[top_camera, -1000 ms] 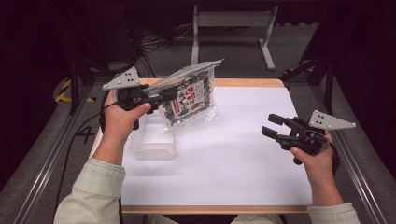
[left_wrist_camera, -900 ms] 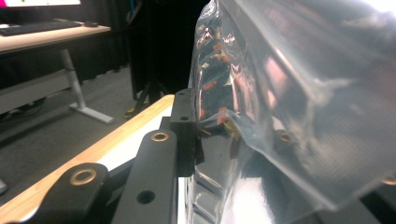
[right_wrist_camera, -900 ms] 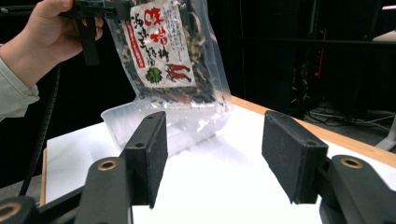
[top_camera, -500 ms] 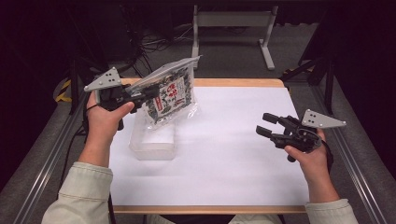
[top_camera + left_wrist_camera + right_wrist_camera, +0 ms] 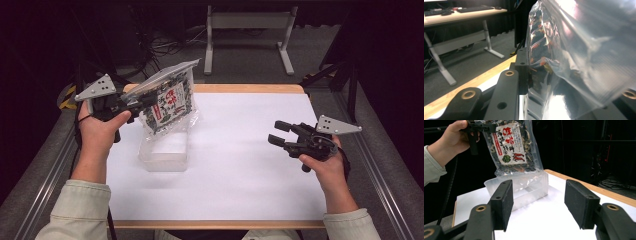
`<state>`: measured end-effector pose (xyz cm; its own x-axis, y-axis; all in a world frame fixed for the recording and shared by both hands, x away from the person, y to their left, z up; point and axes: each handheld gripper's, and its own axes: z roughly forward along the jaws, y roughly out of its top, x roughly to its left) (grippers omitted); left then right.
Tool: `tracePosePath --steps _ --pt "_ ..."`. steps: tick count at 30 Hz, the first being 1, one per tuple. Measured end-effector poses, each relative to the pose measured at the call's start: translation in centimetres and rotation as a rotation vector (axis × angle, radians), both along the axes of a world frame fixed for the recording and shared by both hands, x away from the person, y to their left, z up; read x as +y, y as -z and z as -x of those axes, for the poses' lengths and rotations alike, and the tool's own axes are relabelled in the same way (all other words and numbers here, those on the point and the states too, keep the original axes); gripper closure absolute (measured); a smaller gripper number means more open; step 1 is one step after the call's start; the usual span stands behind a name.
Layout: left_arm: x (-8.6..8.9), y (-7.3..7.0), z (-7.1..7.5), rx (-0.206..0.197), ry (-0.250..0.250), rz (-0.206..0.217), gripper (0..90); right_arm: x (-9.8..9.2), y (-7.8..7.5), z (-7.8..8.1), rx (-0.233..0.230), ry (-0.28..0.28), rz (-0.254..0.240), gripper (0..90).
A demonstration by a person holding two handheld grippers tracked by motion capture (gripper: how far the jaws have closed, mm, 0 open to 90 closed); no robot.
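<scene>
The left gripper (image 5: 131, 103) has its jaws pinched on the upper edge of a clear plastic pouch (image 5: 169, 102). In the left gripper view, the black ribbed pads press on glossy, crinkled film, with dark dried pieces and red flecks showing through it. The pouch is flat and rectangular, sealed along its top, and carries a white label with red and black print and a small green and red drawing (image 5: 510, 145). It hangs in the air above the far left part of the table (image 5: 240, 170), its long axis running from the pinched top edge down to a bottom edge that points toward the table. In the high view, it tilts, the top leaning away toward the far side.

Just below the pouch, a clear plastic container (image 5: 165, 150) sits on the table. It is a shallow, box-shaped tub with rounded corners and frosted walls. In the right gripper view, the pouch's lower edge sits close over its rim; whether they touch I cannot tell.

The right gripper (image 5: 278, 133) hovers over the right side of the table, well apart from the pouch. Its flat black jaws are spread with nothing between them and have just been opening a little further. The tabletop is smooth and white with a wooden edge.
</scene>
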<state>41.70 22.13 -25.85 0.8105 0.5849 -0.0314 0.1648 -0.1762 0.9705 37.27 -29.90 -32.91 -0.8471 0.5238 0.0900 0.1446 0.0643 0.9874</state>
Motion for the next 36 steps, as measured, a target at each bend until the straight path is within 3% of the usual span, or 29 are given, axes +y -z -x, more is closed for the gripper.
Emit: tracePosePath --steps 4,16,36 --pt "0.2 0.1 -0.2 0.021 -0.021 -0.013 73.0 0.1 0.0 0.0 0.006 -0.004 -0.016 39.7" --pt "0.9 0.5 -0.5 0.021 -0.046 -0.013 73.0 -0.3 0.0 0.2 0.009 0.003 -0.023 39.7" --pt "1.2 3.3 -1.4 0.075 -0.069 -0.007 72.9 -0.5 0.2 0.2 0.011 0.017 -0.01 39.3"
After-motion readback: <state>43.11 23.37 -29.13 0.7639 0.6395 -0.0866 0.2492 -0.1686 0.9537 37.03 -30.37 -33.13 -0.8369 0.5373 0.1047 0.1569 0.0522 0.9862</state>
